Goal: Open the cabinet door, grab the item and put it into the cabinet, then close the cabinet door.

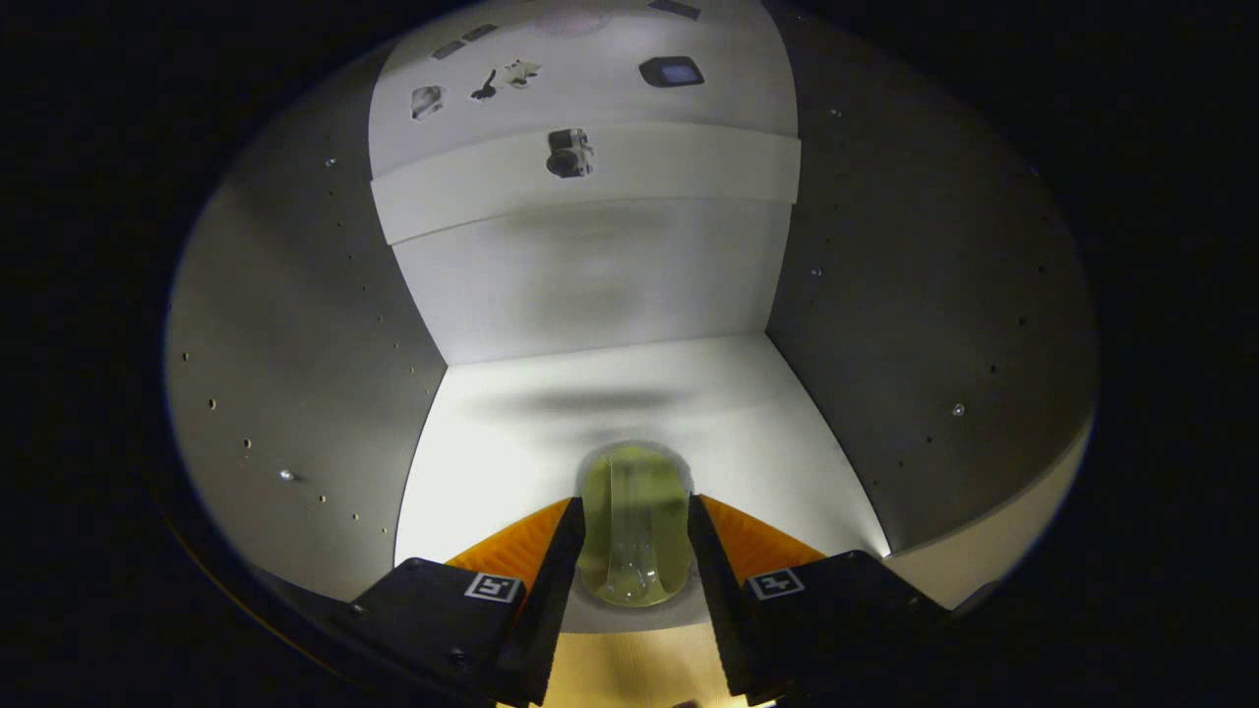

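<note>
hand-held gripper [634, 551], square coded markers, small screws

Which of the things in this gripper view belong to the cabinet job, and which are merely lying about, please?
Job:
- gripper, both fingers pressed on the item
- yellow-green translucent item, held inside the cabinet
- cabinet, its floor under the item

Lying about:
- small dark device on the top surface beyond
- small dark objects beside it, too small to tell

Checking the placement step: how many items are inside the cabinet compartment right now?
1: a yellow-green bottle held between the fingers of the gripper, over the front of the cabinet floor. The floor beyond shows nothing else; the bottle and fingers could hide something small.
</note>
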Tool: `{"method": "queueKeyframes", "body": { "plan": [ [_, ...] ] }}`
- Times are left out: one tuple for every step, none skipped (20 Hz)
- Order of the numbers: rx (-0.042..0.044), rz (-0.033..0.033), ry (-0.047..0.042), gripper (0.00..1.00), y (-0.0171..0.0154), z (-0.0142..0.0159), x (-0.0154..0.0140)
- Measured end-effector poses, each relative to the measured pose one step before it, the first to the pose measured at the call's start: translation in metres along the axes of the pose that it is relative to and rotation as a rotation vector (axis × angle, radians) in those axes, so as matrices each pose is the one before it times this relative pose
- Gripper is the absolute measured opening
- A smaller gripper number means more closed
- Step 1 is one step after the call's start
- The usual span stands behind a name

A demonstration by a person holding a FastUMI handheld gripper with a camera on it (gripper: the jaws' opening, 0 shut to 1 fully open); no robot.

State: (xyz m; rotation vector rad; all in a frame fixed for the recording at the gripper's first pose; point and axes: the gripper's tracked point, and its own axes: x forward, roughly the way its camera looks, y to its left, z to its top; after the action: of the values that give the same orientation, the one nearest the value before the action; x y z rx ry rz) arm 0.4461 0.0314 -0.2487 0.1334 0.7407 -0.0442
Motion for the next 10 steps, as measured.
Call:
{"method": "queueKeyframes", "body": {
  "plan": [
    [-0.00138,0.01163,-0.03211,0.70,0.00107,0.00491,-0.00571],
    [-0.00352,0.00192,-0.02812,0.84,0.00071,0.00529,-0.01001],
    [-0.00213,0.00434,-0.03478,0.99,0.00027,0.00395,-0.00923],
    [-0.00748,0.00040,-0.04278,0.97,-0.00016,0.00679,-0.01280],
    [-0.01345,-0.00105,-0.06207,0.97,-0.00058,0.01074,-0.01801],
    [-0.01164,-0.00855,-0.06331,0.97,-0.00167,0.01058,-0.01753],
    [-0.00972,-0.01068,-0.06626,0.97,-0.00418,0.01349,-0.01957],
    [0.00613,-0.01713,-0.06157,0.97,-0.00398,0.01414,-0.01843],
    [0.00542,-0.00207,-0.05902,0.98,-0.00300,0.01529,-0.02044],
    [-0.00146,-0.01505,-0.05524,0.98,-0.00532,0.01448,-0.02028]
  ]
}}
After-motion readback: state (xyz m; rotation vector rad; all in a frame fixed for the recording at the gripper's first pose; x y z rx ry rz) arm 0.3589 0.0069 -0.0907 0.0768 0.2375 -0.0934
